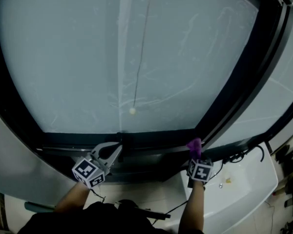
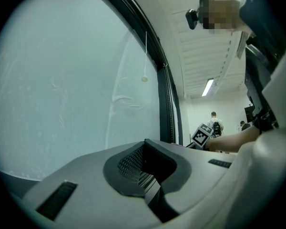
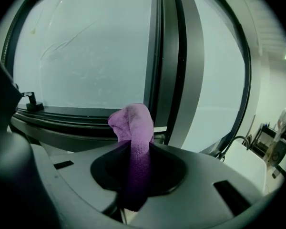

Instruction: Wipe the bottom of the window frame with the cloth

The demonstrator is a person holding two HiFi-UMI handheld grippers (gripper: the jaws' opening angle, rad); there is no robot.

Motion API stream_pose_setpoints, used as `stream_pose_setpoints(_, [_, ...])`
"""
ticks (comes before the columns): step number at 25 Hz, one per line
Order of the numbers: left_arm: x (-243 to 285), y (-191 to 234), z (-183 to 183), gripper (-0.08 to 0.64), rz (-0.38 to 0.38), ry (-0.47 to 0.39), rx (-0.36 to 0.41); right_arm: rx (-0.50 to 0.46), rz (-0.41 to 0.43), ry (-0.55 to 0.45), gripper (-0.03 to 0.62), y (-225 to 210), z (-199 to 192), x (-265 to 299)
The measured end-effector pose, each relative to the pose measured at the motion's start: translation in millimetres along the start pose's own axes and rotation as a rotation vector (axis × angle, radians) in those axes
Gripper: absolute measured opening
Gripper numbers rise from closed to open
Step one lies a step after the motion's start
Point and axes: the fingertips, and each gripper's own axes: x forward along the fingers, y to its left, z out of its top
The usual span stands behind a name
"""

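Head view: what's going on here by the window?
A person faces a large frosted window pane, a gripper in each hand. The right gripper is shut on a purple woven cloth, raised close to the bottom rail of the dark window frame; contact can't be confirmed. The left gripper is shut on nothing, held near the same rail.

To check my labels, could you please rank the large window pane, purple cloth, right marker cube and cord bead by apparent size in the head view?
1. Large window pane.
2. Right marker cube and purple cloth: these look alike, and the cloth is partly hidden, so I have not ranked them.
3. Cord bead, the smallest.
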Motion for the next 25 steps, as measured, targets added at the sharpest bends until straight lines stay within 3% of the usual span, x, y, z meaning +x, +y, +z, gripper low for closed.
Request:
stream_pose_setpoints(7, [-1, -1, 2, 0.003, -0.047, -0.006, -0.001, 0.208, 0.139, -0.099, 0.081, 31, -24, -60])
stream_pose_setpoints(11, [3, 0, 2, 0.003, -0.052, -0.017, -0.004, 0.291, 0.200, -0.210, 0.081, 42, -24, -96])
stream_pose_setpoints(14, [0, 3, 0, 0.003, -0.057, -0.016, -0.020, 0.276, 0.242, -0.280, 0.080, 57, -26, -120])
stream_pose_setpoints(20, [1, 0, 0, 0.003, -0.080, -0.002, 0.032, 0.248, 0.211, -0.429, 0.080, 72, -32, -166])
stream_pose_setpoints(25, [1, 3, 1, 0.003, -0.076, -0.028, 0.010, 0.211, 0.197, -0.470, 0.078, 79, -28, -187])
